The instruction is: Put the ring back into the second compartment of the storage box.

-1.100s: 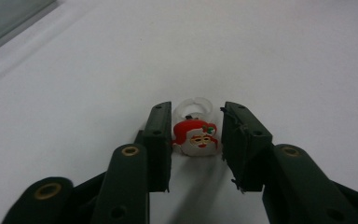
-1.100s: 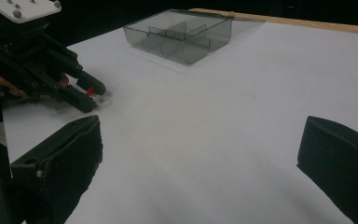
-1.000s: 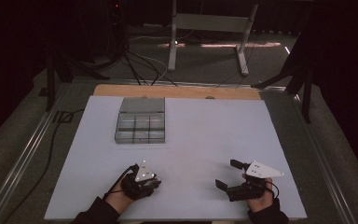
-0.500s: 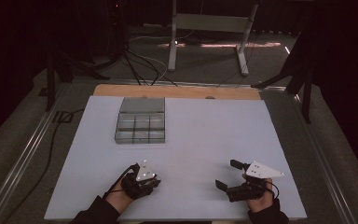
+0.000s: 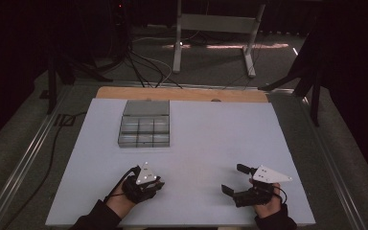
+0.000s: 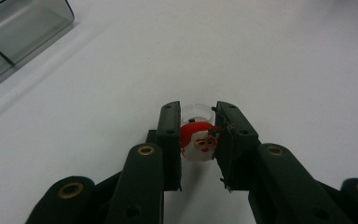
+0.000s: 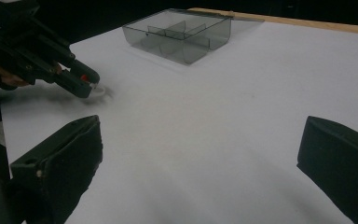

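Observation:
A small Santa-face ring (image 6: 199, 141), red and white with a clear band, sits between the jaws of my left gripper (image 6: 198, 114), which is shut on it just above the white table. In the high view the left gripper (image 5: 146, 183) is near the table's front edge, left of centre. My right gripper (image 5: 235, 178) rests at the front right, its jaws wide apart with nothing between them. From the right gripper view, the open right gripper (image 7: 200, 149) faces the left gripper (image 7: 81, 86), where a bit of red shows at the tips.
A smoky clear plastic box (image 5: 144, 124) with several compartments and its lid open stands at the back left of the white table (image 5: 220, 134). A wooden strip (image 5: 182, 94) runs along the far edge. Cables and a metal stand are on the floor beyond.

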